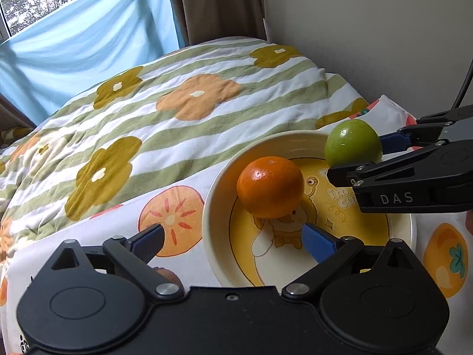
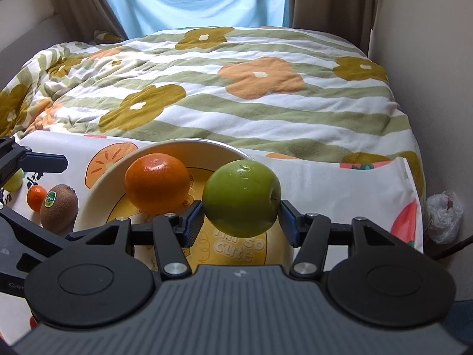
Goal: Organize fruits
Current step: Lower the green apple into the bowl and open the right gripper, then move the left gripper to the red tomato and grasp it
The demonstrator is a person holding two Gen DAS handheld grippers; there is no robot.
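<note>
A cream bowl (image 1: pixel 212 195) with a yellow cartoon bottom sits on a fruit-print cloth. An orange (image 1: pixel 269 190) rests inside it. My left gripper (image 1: pixel 233 241) is open just in front of the orange, one blue pad outside the bowl and one inside, touching nothing. My right gripper (image 2: pixel 241 222) is shut on a green apple (image 2: pixel 241 197), holding it above the bowl (image 2: pixel 97 189); in the left wrist view the green apple (image 1: pixel 351 145) hangs over the bowl's far right rim. The orange (image 2: pixel 156 185) lies in the bowl, left of the apple.
A kiwi (image 2: pixel 59 207) with a sticker and a small orange fruit (image 2: pixel 36 196) lie on the cloth left of the bowl. A yellow-green fruit (image 2: pixel 14 181) shows at the far left. A striped flower quilt (image 2: pixel 236 88) covers the bed behind. A plastic bag (image 2: pixel 443 216) lies at right.
</note>
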